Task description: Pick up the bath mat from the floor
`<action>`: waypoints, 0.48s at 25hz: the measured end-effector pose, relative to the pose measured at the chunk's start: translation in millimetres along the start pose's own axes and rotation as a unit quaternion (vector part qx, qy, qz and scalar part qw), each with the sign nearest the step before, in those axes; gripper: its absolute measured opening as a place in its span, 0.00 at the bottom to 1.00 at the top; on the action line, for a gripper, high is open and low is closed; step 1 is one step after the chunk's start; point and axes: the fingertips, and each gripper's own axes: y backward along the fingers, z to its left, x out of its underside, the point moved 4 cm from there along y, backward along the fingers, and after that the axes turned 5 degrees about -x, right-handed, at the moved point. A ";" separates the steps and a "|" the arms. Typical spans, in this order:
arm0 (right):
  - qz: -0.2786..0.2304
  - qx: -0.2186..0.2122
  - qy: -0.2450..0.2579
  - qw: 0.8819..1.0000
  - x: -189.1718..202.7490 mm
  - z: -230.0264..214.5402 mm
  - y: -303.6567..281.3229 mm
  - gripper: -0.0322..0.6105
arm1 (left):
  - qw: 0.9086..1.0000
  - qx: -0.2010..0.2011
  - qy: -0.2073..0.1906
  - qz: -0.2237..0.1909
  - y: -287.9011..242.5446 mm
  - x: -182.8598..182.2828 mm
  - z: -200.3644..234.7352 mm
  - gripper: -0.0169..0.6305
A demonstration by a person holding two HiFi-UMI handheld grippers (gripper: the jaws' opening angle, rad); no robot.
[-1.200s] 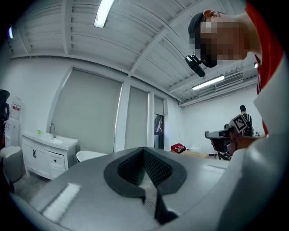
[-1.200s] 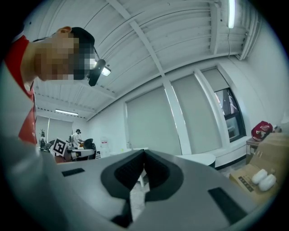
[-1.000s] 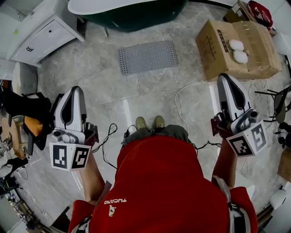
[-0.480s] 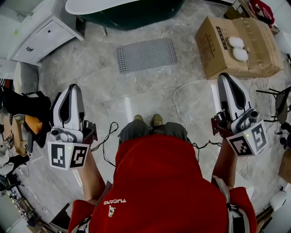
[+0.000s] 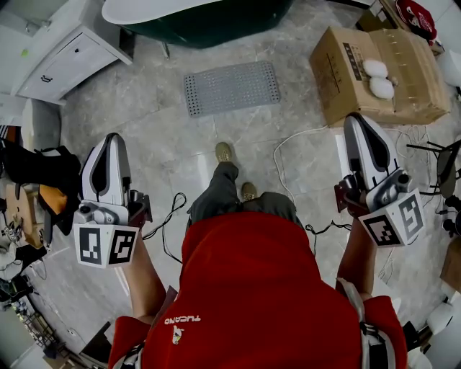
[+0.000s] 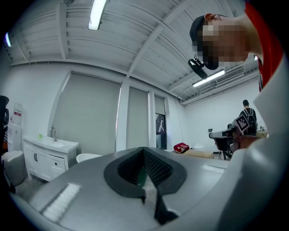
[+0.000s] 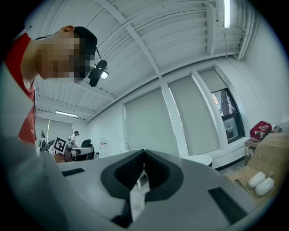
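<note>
Bare tile [image 5: 155,140] lies open between me and the bath mat [image 5: 232,87]; its near edge is free to reach. Tub [image 5: 202,21] stands close behind its far edge, white cabinet [image 5: 68,61] to the left, cardboard box [image 5: 374,72] to the right, ahead of my right gripper [image 5: 354,119]. White cable [image 5: 282,162] loops across the floor beside my forward foot [image 5: 224,152]. Clutter [image 5: 36,180] crowds the outer side of my left gripper [image 5: 113,137].

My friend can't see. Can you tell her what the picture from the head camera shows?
Seen from above, a person in a red shirt stands on a grey floor holding a shut left gripper and a shut right gripper, both empty. A grey bath mat lies ahead, beside a green bathtub, with a cardboard box to its right.
</note>
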 end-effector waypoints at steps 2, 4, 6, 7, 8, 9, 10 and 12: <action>0.002 0.000 0.005 1.000 -1.4 -2.0 -6.8 0.05 | 1.000 0.002 0.001 -0.001 -6.2 2.7 2.4 0.03; 0.004 0.001 0.010 1.000 -1.6 -6.5 -15.7 0.05 | 1.000 0.005 0.004 -0.001 -15.4 6.2 5.2 0.03; 0.006 0.000 0.013 1.000 -1.3 -11.6 -27.3 0.05 | 1.000 0.007 0.007 0.000 -25.8 10.8 10.8 0.03; 0.007 0.000 0.014 1.000 -1.5 -14.1 -33.9 0.05 | 1.000 0.007 0.010 0.002 -31.4 13.0 14.4 0.03; 0.007 -0.001 0.016 1.000 -1.9 -16.8 -40.9 0.05 | 1.000 0.007 0.012 0.003 -37.4 14.7 18.4 0.03; 0.008 -0.002 0.017 1.000 -2.1 -20.0 -48.2 0.05 | 1.000 0.006 0.013 0.003 -43.8 15.7 22.8 0.03; 0.009 -0.002 0.018 1.000 -2.3 -23.5 -56.0 0.05 | 1.000 0.006 0.013 0.003 -50.7 16.1 27.6 0.03; 0.010 -0.005 0.021 1.000 -3.2 -30.9 -74.2 0.05 | 1.000 0.005 0.011 0.002 -66.2 16.6 38.6 0.03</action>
